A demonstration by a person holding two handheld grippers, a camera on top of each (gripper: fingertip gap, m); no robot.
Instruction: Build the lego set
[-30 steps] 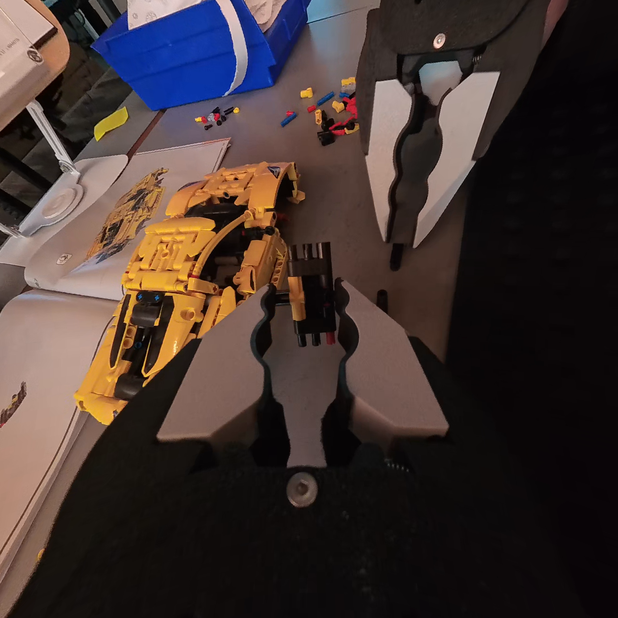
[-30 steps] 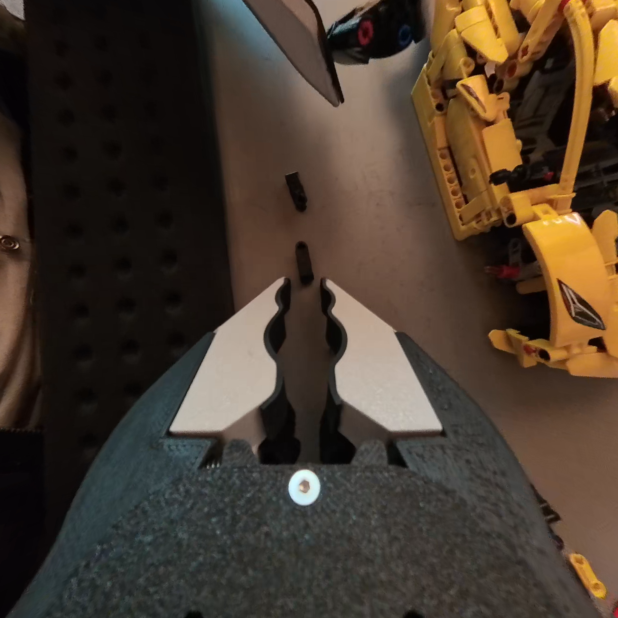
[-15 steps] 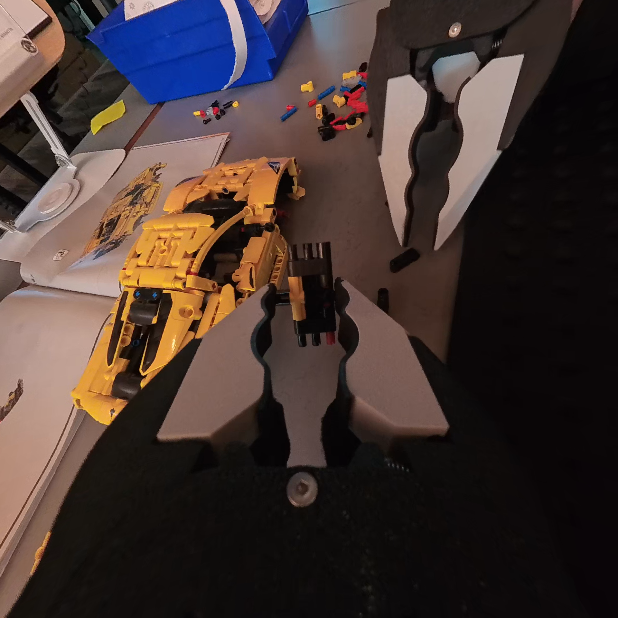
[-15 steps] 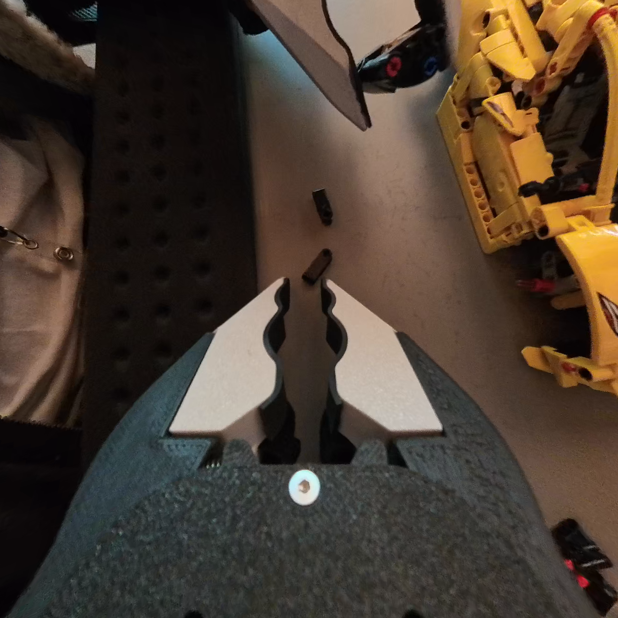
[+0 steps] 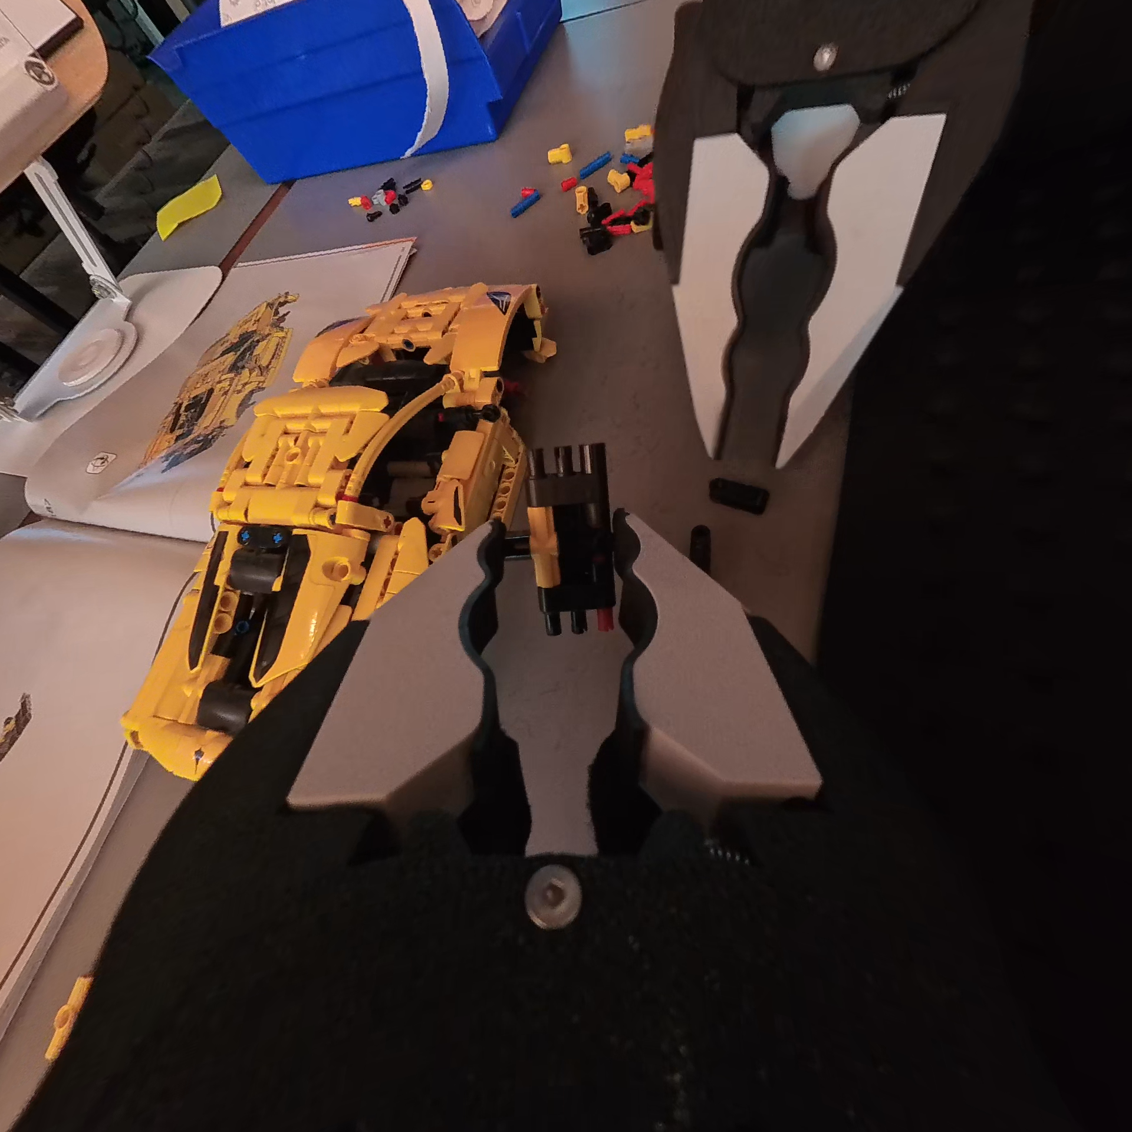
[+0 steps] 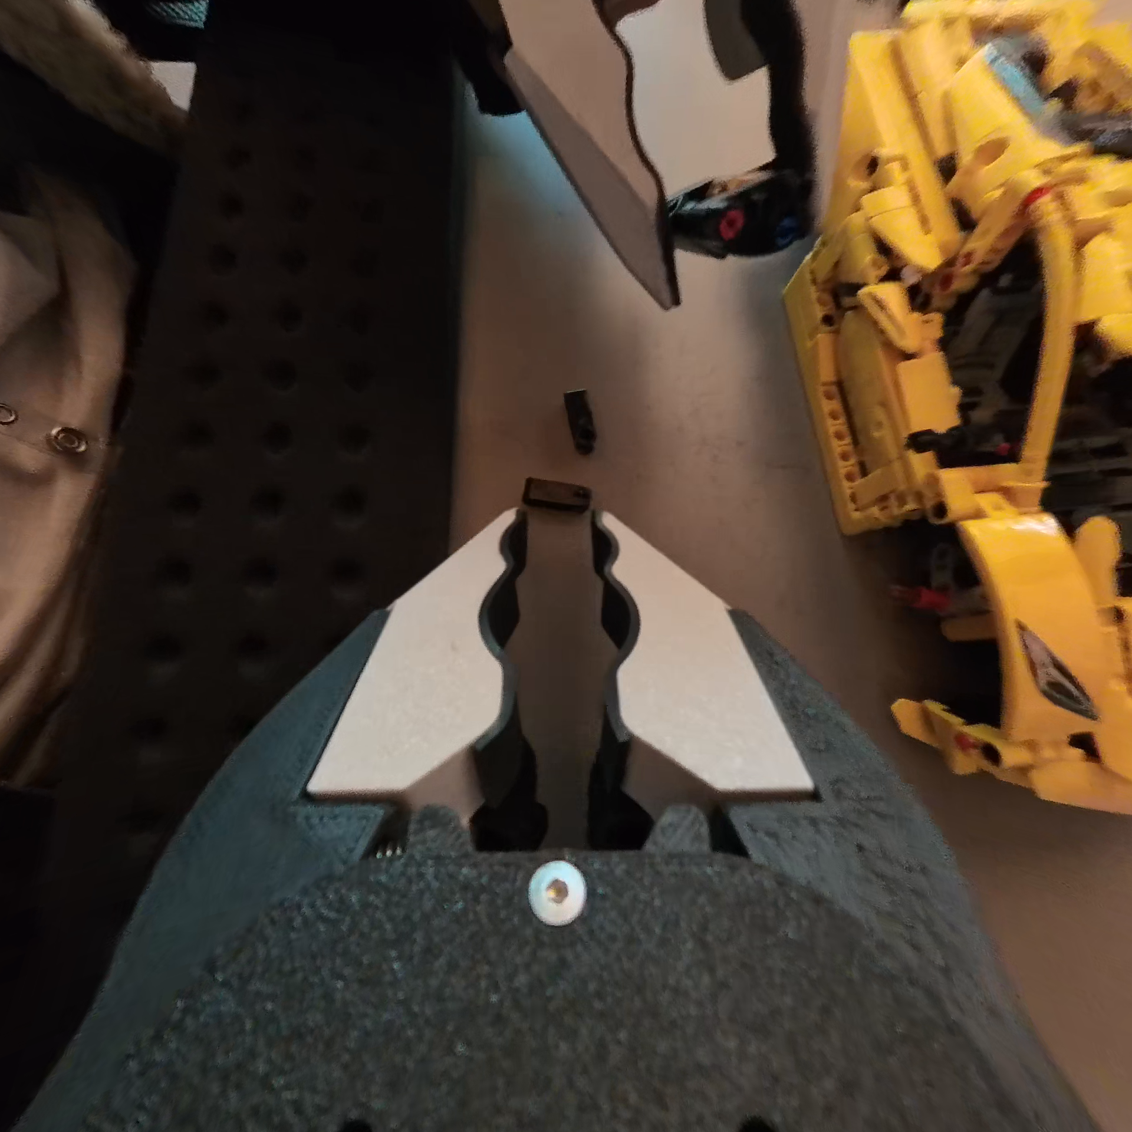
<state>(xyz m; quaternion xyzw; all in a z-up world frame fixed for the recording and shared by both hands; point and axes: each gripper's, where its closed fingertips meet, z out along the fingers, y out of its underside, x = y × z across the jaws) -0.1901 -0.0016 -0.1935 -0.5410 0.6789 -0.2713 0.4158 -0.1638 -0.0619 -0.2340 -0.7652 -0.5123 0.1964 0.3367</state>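
Observation:
A yellow Lego car (image 5: 318, 520) lies on the grey table; it also shows in the right wrist view (image 6: 980, 429). My left gripper (image 5: 556, 533) is shut on a black and yellow sub-assembly (image 5: 573, 539) and holds it just right of the car. That assembly shows in the right wrist view (image 6: 735, 220) too. My right gripper (image 6: 558, 517) is open and empty, with its tips down near the table. A small black pin (image 6: 556, 493) lies crosswise just beyond its tips. A second black pin (image 6: 581, 419) lies a little farther on. The right gripper (image 5: 747, 459) also shows in the left wrist view.
A blue bin (image 5: 343, 92) stands at the back. Loose small pieces (image 5: 606, 184) lie in front of it. An open instruction booklet (image 5: 92, 612) lies left of the car. A black perforated mat (image 6: 294, 367) runs along the table edge, with a person's clothing (image 6: 37, 429) beyond.
The black pin at the right gripper's tips has turned from lengthwise to crosswise. The right gripper has shifted a little over it. The left gripper still holds the sub-assembly.

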